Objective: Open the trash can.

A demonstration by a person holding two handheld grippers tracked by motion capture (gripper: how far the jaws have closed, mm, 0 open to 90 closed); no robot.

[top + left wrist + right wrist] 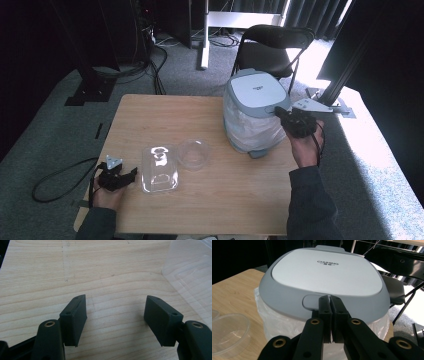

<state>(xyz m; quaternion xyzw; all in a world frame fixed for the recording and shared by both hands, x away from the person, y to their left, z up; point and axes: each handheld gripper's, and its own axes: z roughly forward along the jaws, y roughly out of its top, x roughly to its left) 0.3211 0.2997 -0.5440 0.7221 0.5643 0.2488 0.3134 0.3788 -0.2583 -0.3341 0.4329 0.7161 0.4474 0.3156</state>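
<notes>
right now r gripper (330,300) jaws closed at bin lid (324,272) button, l gripper (116,315) open over table (50,277).

Grey carpet (45,125), black folding chair (272,47), perhaps curtains (310,12).

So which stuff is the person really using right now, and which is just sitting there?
In use:
- right claw, shut, tips at the bin's button
- grey-lidded bin with a plastic liner

Probably just lying about:
- clear box
- clear round bowl
- left claw, open over bare table
- folding chair
</notes>
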